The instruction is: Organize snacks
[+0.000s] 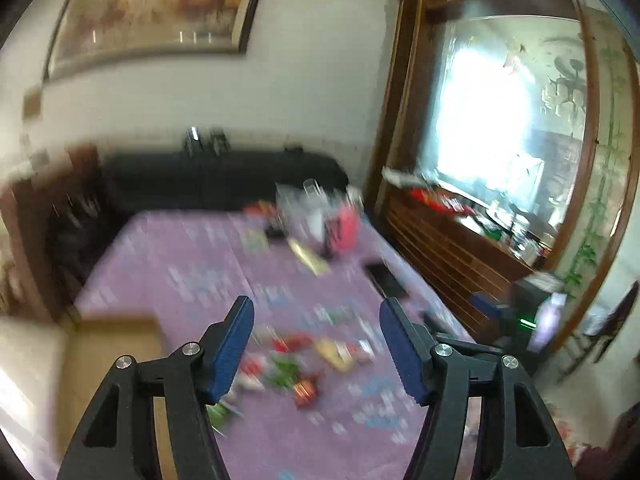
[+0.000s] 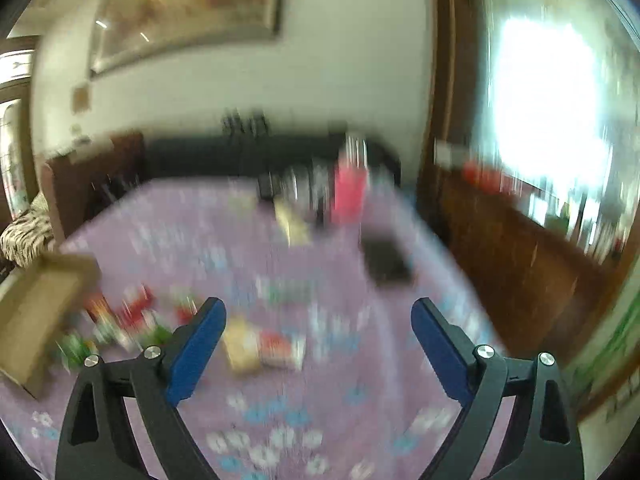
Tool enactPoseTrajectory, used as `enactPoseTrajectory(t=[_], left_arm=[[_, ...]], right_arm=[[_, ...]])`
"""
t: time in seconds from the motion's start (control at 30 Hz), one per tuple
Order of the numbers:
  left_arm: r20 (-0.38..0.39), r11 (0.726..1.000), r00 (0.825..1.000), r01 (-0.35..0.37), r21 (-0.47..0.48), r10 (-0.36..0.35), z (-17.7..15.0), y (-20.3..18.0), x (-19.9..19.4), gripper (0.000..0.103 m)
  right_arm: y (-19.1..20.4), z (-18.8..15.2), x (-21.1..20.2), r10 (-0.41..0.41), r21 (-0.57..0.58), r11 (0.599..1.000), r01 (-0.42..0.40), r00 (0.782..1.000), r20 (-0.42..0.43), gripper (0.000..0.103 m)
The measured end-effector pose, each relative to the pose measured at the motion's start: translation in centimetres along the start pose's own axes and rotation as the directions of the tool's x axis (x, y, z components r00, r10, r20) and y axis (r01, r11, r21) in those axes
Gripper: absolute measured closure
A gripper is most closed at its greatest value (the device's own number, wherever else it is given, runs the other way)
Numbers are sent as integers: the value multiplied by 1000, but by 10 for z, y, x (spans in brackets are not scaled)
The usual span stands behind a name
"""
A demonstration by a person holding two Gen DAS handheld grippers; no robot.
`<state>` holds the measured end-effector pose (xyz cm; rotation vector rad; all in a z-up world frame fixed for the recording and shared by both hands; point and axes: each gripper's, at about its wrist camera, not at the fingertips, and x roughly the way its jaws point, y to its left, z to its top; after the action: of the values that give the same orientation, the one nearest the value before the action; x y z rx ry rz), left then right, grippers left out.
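Nearest: left gripper (image 1: 316, 312) raised over the table, jaws parted, nothing between the blue pads (image 1: 230, 354). Right gripper (image 2: 318, 314) likewise raised, jaws set wide, nothing held. No earlier view supplied; both views blurred.

Just beyond the fingertips: loose snacks (image 1: 298, 364) scattered on the purple tablecloth (image 1: 192, 264) near the front edge. Red, green and yellow wrappers lying apart or overlapping; individual packets not separable in the blur. Same scatter seen from the right wrist, running from the left of the view toward its middle.

To the left of the scatter: open cardboard box (image 2: 36, 312) at the table's edge, near the closest wrappers. Inside as far as visible looks bare; far corner hidden.

Mid-table: dark flat object (image 2: 386, 258), probably a phone, well apart from the snacks.

Far end: pink container (image 2: 350, 194) and clear jars (image 1: 306, 204) standing together, with a yellowish packet (image 1: 308, 258) lying in front of them.

Behind the table: dark sofa (image 1: 208, 180), framed picture (image 1: 156, 12) on the wall.

Assessment: sorting not visibly begun. No snack seen in the box, none gripped. Whole scatter apparently left to gather and place.
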<state>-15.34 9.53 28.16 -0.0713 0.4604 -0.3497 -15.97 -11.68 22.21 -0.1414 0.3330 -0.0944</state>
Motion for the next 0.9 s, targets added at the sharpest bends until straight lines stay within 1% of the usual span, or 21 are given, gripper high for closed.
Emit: enactPoseTrajectory(t=[0.07,0.1,0.13,0.17,0.2,0.23,0.27,0.3,0.37,0.43,0.5,0.53,0.57,0.6,0.63,0.67,0.7,0.73,0.77,0.8,0.9], left_arm=[[97,993,991,-102,65,95,39,-3,-27,34],[134,988,983,-134,82,123,56,-4,-38,33],[179,980,972,-174,100,155,81,-6,-50,27],[199,975,965,-196,105,172,94,-6,-57,16],[225,967,952,-234,105,206,116,-5,-63,10],[244,960,941,-263,98,233,130,-3,-68,4],[255,954,931,-290,80,261,147,3,-70,3],[250,954,931,-292,68,267,153,8,-74,1],[205,968,951,-247,51,232,157,22,-69,1],[162,978,967,-205,32,197,140,39,-52,1],[103,980,976,-197,20,194,100,54,-26,1],[81,980,977,-197,9,196,79,58,-16,1],[40,982,981,-189,-6,189,53,67,1,1],[7,984,985,-175,-15,175,39,68,14,2],[-38,988,989,-148,-42,146,13,75,33,7],[-71,989,990,-129,-71,124,-9,79,45,17],[-113,988,988,-115,-105,103,-34,86,62,22],[-147,985,985,-114,-129,95,-59,89,79,33],[-176,982,979,-126,-142,100,-79,92,93,40],[-212,977,971,-146,-154,112,-99,92,109,41],[-282,963,943,-226,-144,179,-142,90,142,41]], right_arm=[[-1,36,-33,-6,-20,1000,9,989,146,9],[-2,55,-50,-9,-26,1000,16,975,223,9],[-4,73,-65,-4,-33,999,15,955,296,9],[-5,86,-74,12,-45,999,4,939,344,5],[-6,102,-82,49,-71,997,-24,924,380,0],[-5,115,-81,75,-91,995,-45,927,368,0],[-3,130,-73,95,-110,992,-65,950,297,0],[-2,135,-63,114,-109,990,-90,965,237,0],[-1,134,-41,165,-77,985,-156,977,135,0],[4,115,-17,188,-60,981,-185,980,58,0],[15,84,14,223,-37,974,-224,974,-34,0],[19,67,28,256,-10,966,-258,962,-90,0],[25,46,48,302,36,953,-300,939,-167,0],[28,30,61,325,64,946,-319,921,-213,1],[34,11,74,345,93,938,-333,899,-269,2],[41,-5,85,358,111,934,-340,878,-318,7],[48,-19,86,367,125,930,-346,862,-349,12],[52,-33,91,378,140,925,-352,844,-380,14],[58,-45,101,391,156,920,-359,824,-410,19],[65,-56,110,398,167,917,-362,806,-437,25],[78,-77,127,394,171,918,-357,782,-482,28]])
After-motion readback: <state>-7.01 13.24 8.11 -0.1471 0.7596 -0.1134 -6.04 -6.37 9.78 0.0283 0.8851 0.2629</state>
